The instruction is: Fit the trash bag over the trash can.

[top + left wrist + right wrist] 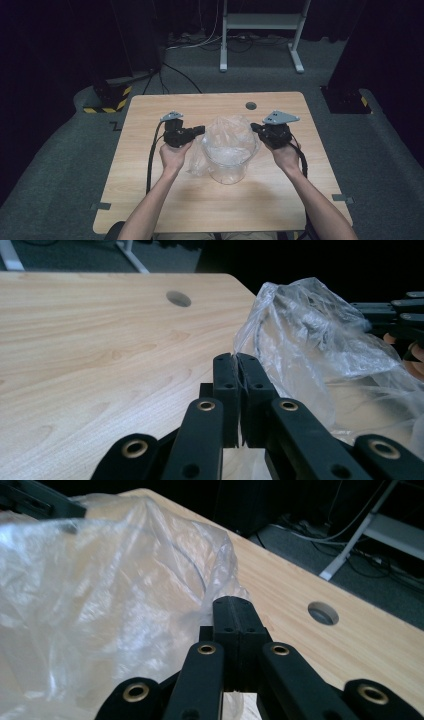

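A clear plastic bag (231, 134) sits crumpled in and over a clear round container (227, 169) at the middle of the wooden table (150, 200). My left gripper (202, 130) is at the bag's left rim, shut, with the film's edge pinched at its tips (236, 360). On the opposite side, my right gripper (254, 127) is shut too, and the bag's rim (150, 570) runs into its closed tips (235, 602). The bag (320, 335) billows between the two grippers. Each gripper view catches the other gripper beyond the film: the right one (395, 315) and the left one (40, 502).
A round cable hole (251, 106) lies in the table behind the bag, also seen as a hole (178, 298) and a hole (323, 613) in the gripper views. A white metal stand (260, 30) and cables are on the floor beyond the far edge.
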A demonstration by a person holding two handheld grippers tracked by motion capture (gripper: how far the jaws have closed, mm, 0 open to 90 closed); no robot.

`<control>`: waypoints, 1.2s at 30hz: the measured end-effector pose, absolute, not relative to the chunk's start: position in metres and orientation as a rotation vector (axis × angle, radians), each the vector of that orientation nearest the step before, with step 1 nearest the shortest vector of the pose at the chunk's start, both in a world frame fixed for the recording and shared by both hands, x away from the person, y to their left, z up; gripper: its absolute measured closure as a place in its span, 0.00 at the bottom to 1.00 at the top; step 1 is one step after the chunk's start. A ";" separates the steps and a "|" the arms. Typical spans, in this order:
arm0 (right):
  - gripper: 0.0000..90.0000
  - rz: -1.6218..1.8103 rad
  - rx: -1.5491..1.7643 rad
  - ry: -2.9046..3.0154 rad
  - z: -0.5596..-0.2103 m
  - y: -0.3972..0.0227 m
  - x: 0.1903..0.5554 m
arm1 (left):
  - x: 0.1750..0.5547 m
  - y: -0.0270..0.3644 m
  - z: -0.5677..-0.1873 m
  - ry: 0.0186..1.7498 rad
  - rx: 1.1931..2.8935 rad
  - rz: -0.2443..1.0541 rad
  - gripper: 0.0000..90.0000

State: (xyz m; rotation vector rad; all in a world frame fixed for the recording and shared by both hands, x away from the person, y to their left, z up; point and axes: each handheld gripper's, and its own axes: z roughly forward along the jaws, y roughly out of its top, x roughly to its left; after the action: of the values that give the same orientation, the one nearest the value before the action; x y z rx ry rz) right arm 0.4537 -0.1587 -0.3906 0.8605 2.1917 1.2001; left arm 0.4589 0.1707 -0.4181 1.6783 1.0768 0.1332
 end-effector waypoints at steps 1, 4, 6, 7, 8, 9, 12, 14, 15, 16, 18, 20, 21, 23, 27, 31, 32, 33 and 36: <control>1.00 1.191 0.868 2.193 -0.393 -0.159 0.455 | 0.460 0.171 -0.419 1.081 1.678 0.122 0.97; 1.00 1.160 0.906 2.207 -0.399 -0.164 0.456 | 0.463 0.171 -0.423 1.092 1.685 0.100 0.96; 1.00 1.149 0.915 2.214 -0.401 -0.165 0.456 | 0.467 0.170 -0.427 1.102 1.684 0.077 0.96; 1.00 1.134 0.920 2.223 -0.404 -0.165 0.456 | 0.468 0.169 -0.428 1.106 1.682 0.070 0.96; 1.00 1.116 0.927 2.236 -0.408 -0.166 0.454 | 0.472 0.167 -0.432 1.117 1.689 0.054 0.96; 1.00 1.116 0.927 2.236 -0.408 -0.166 0.454 | 0.472 0.167 -0.432 1.117 1.689 0.054 0.96; 1.00 1.082 0.938 2.258 -0.413 -0.169 0.449 | 0.478 0.163 -0.440 1.131 1.705 0.020 0.96; 1.00 1.077 0.942 2.263 -0.414 -0.170 0.448 | 0.478 0.161 -0.441 1.131 1.713 0.015 0.96; 1.00 1.069 0.944 2.272 -0.416 -0.171 0.446 | 0.478 0.160 -0.442 1.135 1.717 0.014 0.96; 1.00 1.058 0.944 2.283 -0.419 -0.172 0.444 | 0.479 0.160 -0.442 1.141 1.722 0.011 0.96; 1.00 1.054 0.947 2.289 -0.420 -0.172 0.443 | 0.479 0.160 -0.443 1.146 1.726 0.005 0.96; 1.00 1.051 0.956 2.305 -0.422 -0.173 0.440 | 0.480 0.159 -0.445 1.156 1.737 0.003 0.94; 1.00 1.051 0.956 2.305 -0.422 -0.173 0.440 | 0.480 0.159 -0.445 1.161 1.743 0.000 0.94; 1.00 1.048 0.961 2.314 -0.423 -0.175 0.439 | 0.480 0.160 -0.445 1.173 1.746 0.015 0.90; 0.91 1.085 0.994 2.274 -0.418 -0.183 0.440 | 0.476 0.163 -0.443 1.205 1.732 0.063 0.76; 0.81 1.153 1.027 2.194 -0.406 -0.193 0.441 | 0.470 0.172 -0.440 1.240 1.693 0.124 0.62; 0.79 1.174 1.024 2.176 -0.403 -0.194 0.440 | 0.467 0.175 -0.438 1.248 1.679 0.131 0.59; 0.77 1.227 1.007 2.148 -0.395 -0.194 0.440 | 0.465 0.177 -0.437 1.254 1.677 0.141 0.55; 0.75 1.264 0.963 2.130 -0.387 -0.189 0.438 | 0.457 0.184 -0.435 1.258 1.653 0.163 0.53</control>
State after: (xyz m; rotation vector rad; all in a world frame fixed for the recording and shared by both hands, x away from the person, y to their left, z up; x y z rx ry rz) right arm 0.4382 -0.1892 -0.3866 0.9634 2.1300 1.2643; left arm 0.4569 0.1845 -0.4347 1.6532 1.2578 0.1626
